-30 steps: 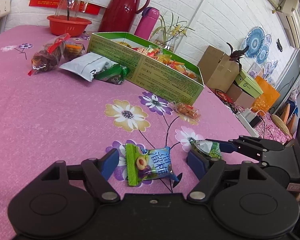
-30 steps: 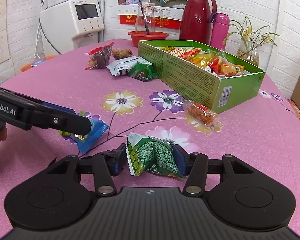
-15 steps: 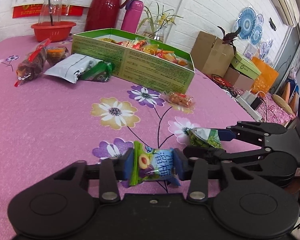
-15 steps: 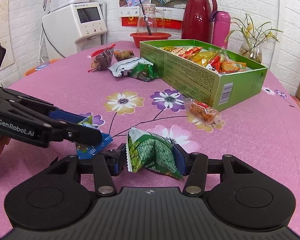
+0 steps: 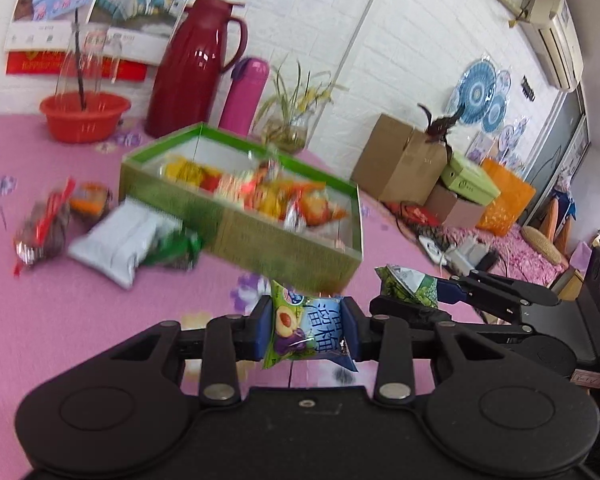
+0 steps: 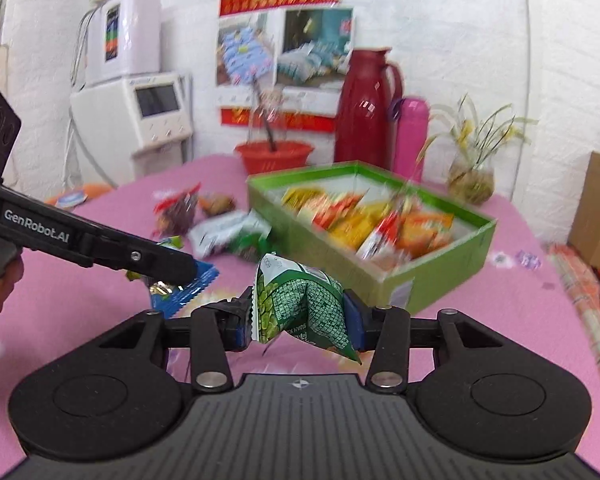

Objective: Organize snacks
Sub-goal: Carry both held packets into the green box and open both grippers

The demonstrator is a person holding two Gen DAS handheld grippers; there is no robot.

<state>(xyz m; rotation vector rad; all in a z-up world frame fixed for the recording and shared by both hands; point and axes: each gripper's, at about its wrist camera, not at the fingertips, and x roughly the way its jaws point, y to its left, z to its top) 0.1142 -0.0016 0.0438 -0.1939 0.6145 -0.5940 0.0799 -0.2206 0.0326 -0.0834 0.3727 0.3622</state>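
While each gripper (image 5: 306,330) (image 6: 298,316) clamps 1 packet, both hang airborne.

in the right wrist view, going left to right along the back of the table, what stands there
red basin → dark red thermos jug → pink flask → glass vase of yellow-flowered plants
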